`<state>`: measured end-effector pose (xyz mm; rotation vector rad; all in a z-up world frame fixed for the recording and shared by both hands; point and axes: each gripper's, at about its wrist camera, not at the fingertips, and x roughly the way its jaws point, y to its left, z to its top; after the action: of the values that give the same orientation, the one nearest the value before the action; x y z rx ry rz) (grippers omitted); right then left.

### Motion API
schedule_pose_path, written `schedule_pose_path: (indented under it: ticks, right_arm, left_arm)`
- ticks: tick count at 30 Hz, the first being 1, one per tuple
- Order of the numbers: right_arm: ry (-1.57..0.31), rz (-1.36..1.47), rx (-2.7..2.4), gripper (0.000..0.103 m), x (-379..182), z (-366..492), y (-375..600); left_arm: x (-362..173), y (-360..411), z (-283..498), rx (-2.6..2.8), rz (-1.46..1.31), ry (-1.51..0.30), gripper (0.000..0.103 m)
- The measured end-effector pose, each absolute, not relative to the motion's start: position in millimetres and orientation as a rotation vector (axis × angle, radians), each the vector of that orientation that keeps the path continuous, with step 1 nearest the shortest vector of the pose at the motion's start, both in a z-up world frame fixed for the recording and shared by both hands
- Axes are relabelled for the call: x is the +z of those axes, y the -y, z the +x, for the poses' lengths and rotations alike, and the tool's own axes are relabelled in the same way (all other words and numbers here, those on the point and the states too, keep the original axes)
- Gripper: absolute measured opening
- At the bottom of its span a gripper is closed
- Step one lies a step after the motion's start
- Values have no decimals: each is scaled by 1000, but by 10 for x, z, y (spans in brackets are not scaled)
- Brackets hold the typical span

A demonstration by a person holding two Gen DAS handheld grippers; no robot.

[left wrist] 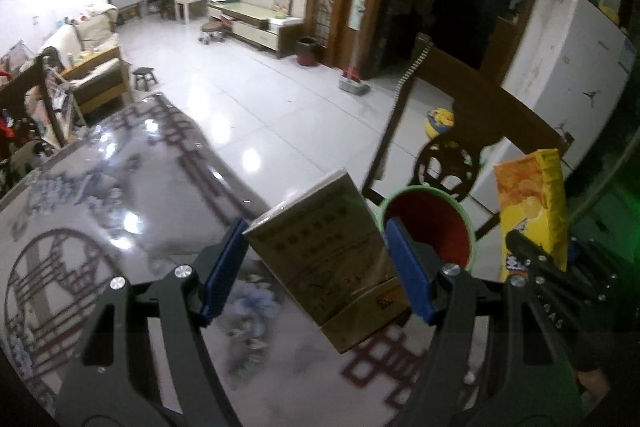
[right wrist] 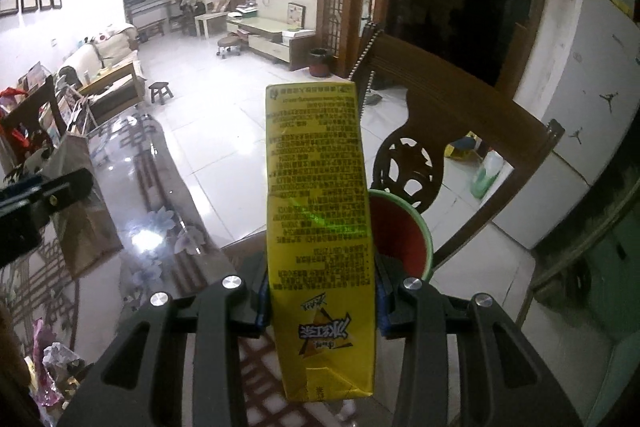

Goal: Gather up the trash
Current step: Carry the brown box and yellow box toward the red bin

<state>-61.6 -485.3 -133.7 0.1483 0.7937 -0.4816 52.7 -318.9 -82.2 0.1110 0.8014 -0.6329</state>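
Observation:
My left gripper (left wrist: 316,243) is shut on a tan and gold box (left wrist: 324,251), its blue pads (left wrist: 224,267) pressing both sides, above the table. My right gripper (right wrist: 322,291) is shut on a tall yellow drink carton (right wrist: 316,195) that stands upright between its jaws. In the left wrist view the same yellow carton (left wrist: 532,203) shows at the right. A red bin with a green rim (left wrist: 432,227) stands just past the table's edge, right behind both held items; it is partly hidden as the red bin (right wrist: 400,231) behind the carton.
A glass-topped table (left wrist: 100,227) with a floral and lattice pattern lies below. A dark wooden chair (right wrist: 460,115) stands behind the bin, a white fridge (right wrist: 580,107) to the right. Crumpled wrappers (right wrist: 52,367) lie at the table's near left.

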Motion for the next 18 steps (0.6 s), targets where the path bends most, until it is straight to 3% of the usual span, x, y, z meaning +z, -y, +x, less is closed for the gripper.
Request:
schedule_pose_path:
  ticks: [18]
  right_arm:
    - [-780, 300, -574, 37, -1486, -782, 5509]
  left_arm:
    - [-1161, 4047, 677, -822, 130, -912, 68]
